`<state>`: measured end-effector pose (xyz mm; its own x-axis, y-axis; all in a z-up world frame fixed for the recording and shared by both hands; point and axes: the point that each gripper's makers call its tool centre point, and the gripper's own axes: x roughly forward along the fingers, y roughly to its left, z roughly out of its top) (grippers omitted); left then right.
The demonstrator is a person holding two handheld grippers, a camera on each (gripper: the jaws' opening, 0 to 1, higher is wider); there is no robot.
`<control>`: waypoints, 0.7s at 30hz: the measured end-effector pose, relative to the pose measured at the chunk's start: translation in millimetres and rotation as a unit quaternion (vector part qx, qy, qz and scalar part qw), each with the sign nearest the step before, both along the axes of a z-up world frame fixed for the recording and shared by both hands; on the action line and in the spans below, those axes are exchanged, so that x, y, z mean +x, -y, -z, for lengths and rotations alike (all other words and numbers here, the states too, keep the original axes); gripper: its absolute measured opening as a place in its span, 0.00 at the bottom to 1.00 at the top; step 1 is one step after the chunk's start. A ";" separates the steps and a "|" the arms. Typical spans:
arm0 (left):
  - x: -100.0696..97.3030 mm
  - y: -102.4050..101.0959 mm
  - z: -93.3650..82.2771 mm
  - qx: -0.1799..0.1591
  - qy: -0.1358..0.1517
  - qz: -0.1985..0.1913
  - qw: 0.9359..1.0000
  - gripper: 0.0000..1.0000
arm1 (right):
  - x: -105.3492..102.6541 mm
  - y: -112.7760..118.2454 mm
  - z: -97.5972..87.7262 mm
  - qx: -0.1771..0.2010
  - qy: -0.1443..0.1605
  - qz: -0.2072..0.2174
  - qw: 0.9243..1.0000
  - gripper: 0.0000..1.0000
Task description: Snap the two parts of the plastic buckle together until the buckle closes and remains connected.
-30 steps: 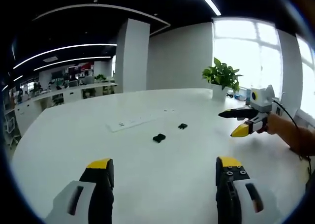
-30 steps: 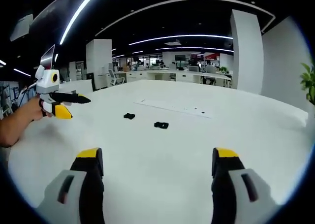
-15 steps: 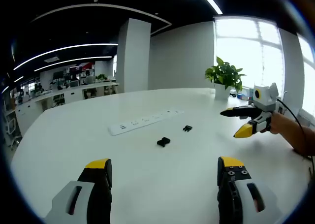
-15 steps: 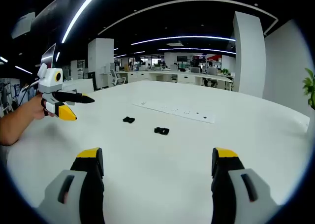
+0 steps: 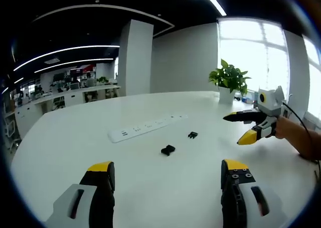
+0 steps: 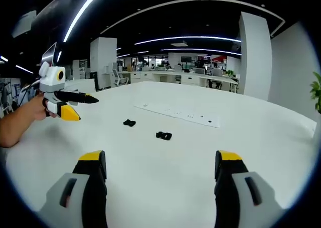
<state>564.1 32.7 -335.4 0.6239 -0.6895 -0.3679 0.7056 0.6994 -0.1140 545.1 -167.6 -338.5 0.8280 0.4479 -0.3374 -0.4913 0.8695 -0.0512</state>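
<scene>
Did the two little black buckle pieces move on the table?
No. Both buckle pieces sit at the same spot beside the white power strip; the camera shifted.

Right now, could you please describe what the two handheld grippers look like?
Both match: the left gripper and right gripper have pale grey bodies and black fingers with yellow tips. A thin dark cable trails from the right one.

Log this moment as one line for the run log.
left gripper open | right gripper open | buckle parts apart on table, ungrasped

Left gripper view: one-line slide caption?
Open left hand-held gripper faces two separate black buckle parts on the white table.
</scene>
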 end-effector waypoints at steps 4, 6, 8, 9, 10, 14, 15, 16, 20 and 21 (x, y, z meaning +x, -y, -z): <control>0.6 5.9 6.9 0.008 -0.004 0.008 1.000 0.89 | 3.1 1.1 3.7 -0.003 -0.004 0.001 1.000 0.89; 0.3 7.3 8.1 0.010 -0.005 0.009 1.000 0.89 | 6.3 1.3 4.8 -0.005 -0.005 0.000 1.000 0.88; 0.1 8.1 9.0 0.013 -0.005 0.011 1.000 0.89 | 8.1 0.5 4.4 -0.004 -0.005 -0.001 1.000 0.88; 0.3 8.0 8.9 0.015 -0.004 0.012 1.000 0.89 | 9.3 -0.6 4.3 -0.004 -0.005 -0.002 1.000 0.88; 0.8 8.1 8.7 0.015 -0.005 0.012 1.000 0.89 | 10.2 -1.9 4.5 -0.005 -0.006 -0.003 1.000 0.87; 3.8 7.0 6.3 0.014 -0.005 0.012 1.000 0.89 | 15.7 -5.2 3.9 -0.005 -0.005 -0.006 1.000 0.87; 4.4 6.8 6.2 0.013 -0.005 0.012 1.000 0.88 | 16.6 -6.3 4.1 -0.006 -0.005 -0.006 1.000 0.87; 5.7 6.6 6.3 0.013 -0.005 0.012 1.000 0.88 | 17.6 -7.6 4.5 -0.007 -0.005 -0.007 1.000 0.87; 10.6 7.2 8.2 0.014 -0.007 0.014 1.000 0.88 | 23.0 -8.9 5.7 -0.007 -0.006 -0.008 1.000 0.87; 11.3 7.8 8.4 0.014 -0.007 0.014 1.000 0.88 | 23.9 -9.0 5.9 -0.007 -0.007 -0.008 1.000 0.87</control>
